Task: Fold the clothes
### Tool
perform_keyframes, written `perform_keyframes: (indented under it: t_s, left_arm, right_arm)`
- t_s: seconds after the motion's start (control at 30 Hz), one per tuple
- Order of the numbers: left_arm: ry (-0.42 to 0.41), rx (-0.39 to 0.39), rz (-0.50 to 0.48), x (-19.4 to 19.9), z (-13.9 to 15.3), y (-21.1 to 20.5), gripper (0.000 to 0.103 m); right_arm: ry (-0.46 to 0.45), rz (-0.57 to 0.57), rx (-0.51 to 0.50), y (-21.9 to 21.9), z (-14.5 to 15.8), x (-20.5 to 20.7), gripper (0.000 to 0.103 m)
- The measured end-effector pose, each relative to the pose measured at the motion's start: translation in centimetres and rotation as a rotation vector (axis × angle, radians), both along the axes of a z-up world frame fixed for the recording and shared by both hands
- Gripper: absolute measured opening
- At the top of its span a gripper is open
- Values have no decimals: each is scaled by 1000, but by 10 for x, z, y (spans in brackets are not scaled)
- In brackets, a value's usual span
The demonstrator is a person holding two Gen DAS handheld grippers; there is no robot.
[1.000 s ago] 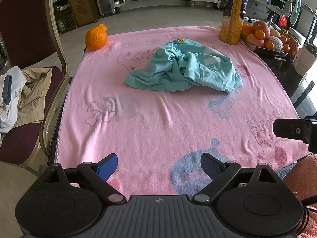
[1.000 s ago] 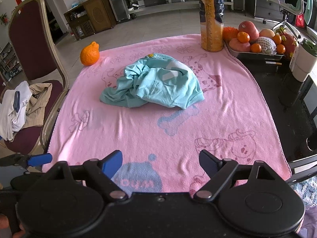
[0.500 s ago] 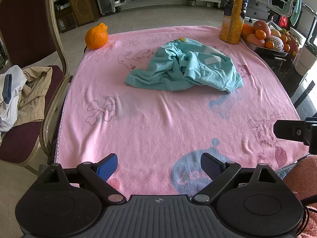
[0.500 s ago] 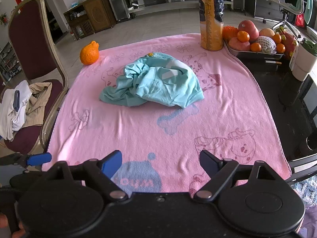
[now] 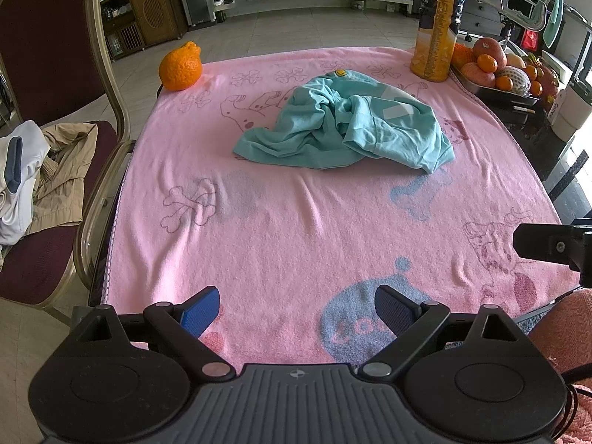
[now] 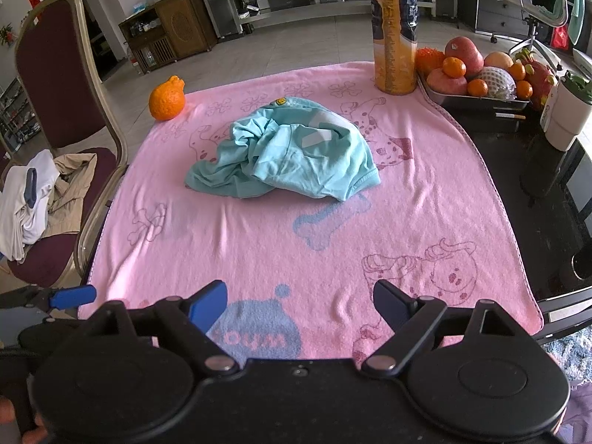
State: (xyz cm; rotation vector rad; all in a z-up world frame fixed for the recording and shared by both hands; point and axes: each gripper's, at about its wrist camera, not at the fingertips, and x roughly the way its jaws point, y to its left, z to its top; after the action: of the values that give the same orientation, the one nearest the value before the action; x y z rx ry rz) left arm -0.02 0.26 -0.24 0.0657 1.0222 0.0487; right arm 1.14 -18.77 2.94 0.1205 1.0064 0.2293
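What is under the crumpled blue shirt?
The light blue shirt lies in a heap on the pink cartoon towel, which spreads out all around it. Whatever the towel's pictures show right beneath the heap is covered, so that cannot be seen.

Pink cartoon towel (image 5: 296, 229) covers the table. Bumpy orange (image 5: 180, 67) sits at its far left corner, juice bottle (image 6: 394, 29) at the far right, fruit tray (image 6: 477, 94) just beside it.

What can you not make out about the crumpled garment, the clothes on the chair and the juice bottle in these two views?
- Teal garment: its type; bunched folds hide its shape in both views.
- Clothes on the chair: their number; piled, cut by the left edge.
- Juice bottle: its cap; cut by the top edge in both views.
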Motion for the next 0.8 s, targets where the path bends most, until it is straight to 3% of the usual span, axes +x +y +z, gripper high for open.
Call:
perform_keyframes:
  t_s: [0.8]
  left_arm:
    - [1, -5, 5, 3, -1, 5, 92]
  right_arm:
    - [9, -1, -5, 0, -1, 3, 87]
